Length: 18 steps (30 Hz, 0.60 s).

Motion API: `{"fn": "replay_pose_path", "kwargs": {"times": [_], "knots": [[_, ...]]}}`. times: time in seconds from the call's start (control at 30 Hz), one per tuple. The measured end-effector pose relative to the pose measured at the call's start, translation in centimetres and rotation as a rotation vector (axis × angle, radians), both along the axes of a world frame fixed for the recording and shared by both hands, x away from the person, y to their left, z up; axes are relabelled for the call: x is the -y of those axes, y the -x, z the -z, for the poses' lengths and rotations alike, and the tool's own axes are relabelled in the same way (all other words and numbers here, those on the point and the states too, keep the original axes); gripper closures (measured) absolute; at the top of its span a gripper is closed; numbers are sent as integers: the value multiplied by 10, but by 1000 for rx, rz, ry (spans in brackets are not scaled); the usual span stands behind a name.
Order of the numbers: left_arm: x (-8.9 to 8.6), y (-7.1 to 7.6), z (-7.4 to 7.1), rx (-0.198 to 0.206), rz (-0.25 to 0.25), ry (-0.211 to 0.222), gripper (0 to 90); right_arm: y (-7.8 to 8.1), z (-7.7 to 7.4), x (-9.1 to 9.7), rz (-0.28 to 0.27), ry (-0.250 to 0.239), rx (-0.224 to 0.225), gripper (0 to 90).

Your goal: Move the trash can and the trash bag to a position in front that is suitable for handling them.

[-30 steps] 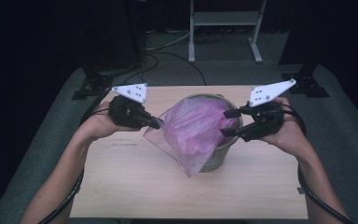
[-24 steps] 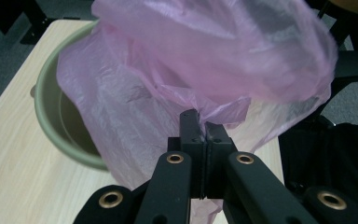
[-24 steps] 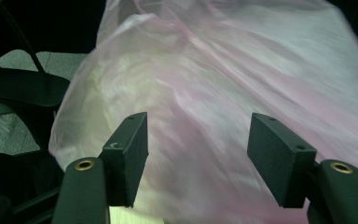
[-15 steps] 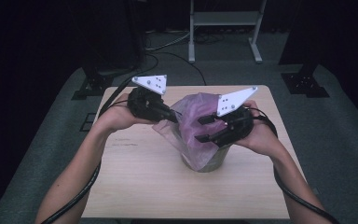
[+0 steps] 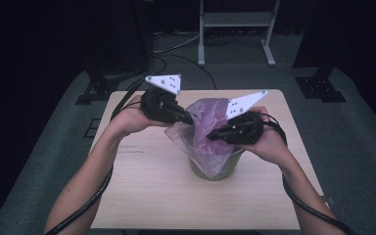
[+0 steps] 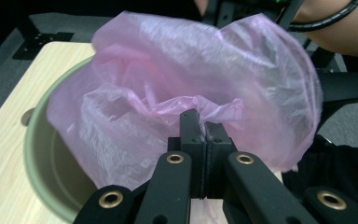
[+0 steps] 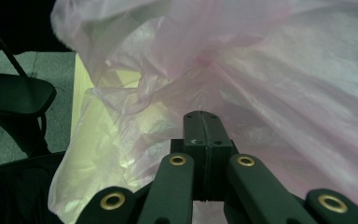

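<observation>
Two tongs [image 5: 190, 120] pinch the upright pink bag [image 5: 208, 132].

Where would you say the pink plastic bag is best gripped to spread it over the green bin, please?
Probably at its loose top hem, one claw on each side, coming in level from outside the bin. The pink bag is thin and crumpled, so only a pinched fold gives purchase. The left claw is shut on one fold; the right claw is shut at the film opposite.

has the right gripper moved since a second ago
Yes. The right gripper has moved inward from the wooden table's right edge, over the green bucket, jaws just closing on the pink plastic bag.
</observation>
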State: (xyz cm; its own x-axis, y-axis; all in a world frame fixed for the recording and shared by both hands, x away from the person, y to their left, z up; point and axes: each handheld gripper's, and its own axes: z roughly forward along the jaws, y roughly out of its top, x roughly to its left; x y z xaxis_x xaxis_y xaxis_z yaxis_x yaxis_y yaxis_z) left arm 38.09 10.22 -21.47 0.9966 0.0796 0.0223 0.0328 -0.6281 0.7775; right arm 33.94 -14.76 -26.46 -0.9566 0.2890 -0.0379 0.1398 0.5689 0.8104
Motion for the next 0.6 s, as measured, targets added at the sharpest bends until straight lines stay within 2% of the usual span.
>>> {"fn": "replay_pose_path", "kwargs": {"times": [0.17, 0.33, 0.37, 0.5, 0.6], "knots": [[-7, -5, 2, -6, -31, -2, 894, -1, -2, 13, 39, -10, -6, 900], [-20, -12, 5, -17, -83, 3, 895, -3, -5, 37, 101, -30, -8, 900], [-20, -12, 5, -17, -83, 3, 894, -3, -5, 37, 101, -30, -8, 900], [-27, -18, 9, -25, -112, -4, 895, -3, -8, 61, 161, -43, -12, 900], [-35, -23, 16, -46, -144, -9, 894, -2, -8, 77, 196, -58, -15, 900]]}}
